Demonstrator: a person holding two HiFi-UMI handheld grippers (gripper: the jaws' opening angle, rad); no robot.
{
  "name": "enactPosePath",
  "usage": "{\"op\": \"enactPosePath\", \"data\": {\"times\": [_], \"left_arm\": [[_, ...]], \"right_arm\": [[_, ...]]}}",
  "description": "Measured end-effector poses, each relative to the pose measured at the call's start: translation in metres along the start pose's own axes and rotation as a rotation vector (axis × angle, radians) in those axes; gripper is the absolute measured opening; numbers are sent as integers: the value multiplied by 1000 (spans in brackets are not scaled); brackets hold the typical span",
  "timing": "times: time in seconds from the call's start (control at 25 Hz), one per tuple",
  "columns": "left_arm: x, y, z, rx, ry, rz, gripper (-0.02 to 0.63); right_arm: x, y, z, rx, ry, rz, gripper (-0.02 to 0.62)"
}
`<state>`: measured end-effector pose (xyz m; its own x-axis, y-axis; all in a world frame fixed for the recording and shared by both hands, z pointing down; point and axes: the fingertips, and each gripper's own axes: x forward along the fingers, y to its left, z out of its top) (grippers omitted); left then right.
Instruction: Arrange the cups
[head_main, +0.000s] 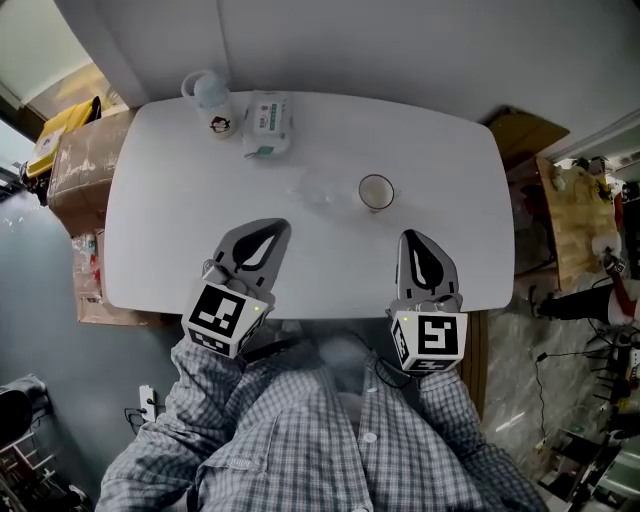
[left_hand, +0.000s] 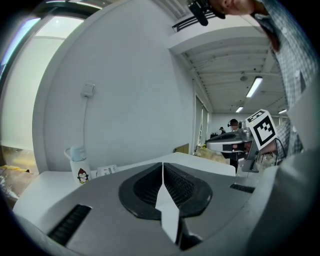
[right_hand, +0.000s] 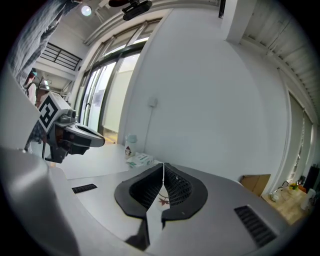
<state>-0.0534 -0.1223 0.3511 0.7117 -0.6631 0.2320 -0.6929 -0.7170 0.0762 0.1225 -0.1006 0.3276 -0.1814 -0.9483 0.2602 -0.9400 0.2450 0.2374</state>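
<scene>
A white paper cup (head_main: 376, 191) stands upright and empty on the white table (head_main: 160, 250), right of centre. Just left of it is a faint clear plastic cup (head_main: 320, 190), hard to make out. My left gripper (head_main: 278, 228) hovers over the table's near edge, shut with nothing in it, well short of the cups. My right gripper (head_main: 413, 238) is also shut and empty, a little nearer than the paper cup. In the left gripper view the left gripper (left_hand: 162, 164) shows its pads meeting. In the right gripper view the right gripper (right_hand: 163, 165) looks the same.
A lidded bottle with a penguin print (head_main: 212, 105) and a tissue pack (head_main: 268, 125) stand at the table's far left by the wall. Cardboard boxes (head_main: 85, 160) sit left of the table. A wooden shelf with clutter (head_main: 580, 215) is at the right.
</scene>
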Motion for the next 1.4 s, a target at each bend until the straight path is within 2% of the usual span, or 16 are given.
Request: {"op": "enactPosePath", "data": {"times": [0.24, 0.64, 0.68, 0.76, 0.84, 0.92, 1.12, 1.4], "left_arm": [[25, 10, -18, -4, 43, -33, 11], [58, 36, -59, -13, 160, -32, 14], [61, 38, -63, -17, 172, -32, 19], [65, 41, -70, -22, 200, -39, 82], [69, 44, -80, -23, 234, -41, 98], [72, 49, -91, -29, 266, -40, 107], [79, 62, -119, -49, 337, -57, 115], [94, 64, -124, -33, 357, -84, 135]], "right_arm": [[28, -21, -27, -10, 52, 36, 23], [75, -49, -84, -36, 144, 142, 25], [79, -51, -90, -45, 157, 153, 26], [87, -53, -101, -62, 184, 176, 31], [95, -55, -112, -73, 210, 204, 58], [103, -56, -123, -88, 238, 237, 84], [118, -51, -143, -132, 286, 343, 84], [136, -47, -155, -162, 308, 418, 103]]}}
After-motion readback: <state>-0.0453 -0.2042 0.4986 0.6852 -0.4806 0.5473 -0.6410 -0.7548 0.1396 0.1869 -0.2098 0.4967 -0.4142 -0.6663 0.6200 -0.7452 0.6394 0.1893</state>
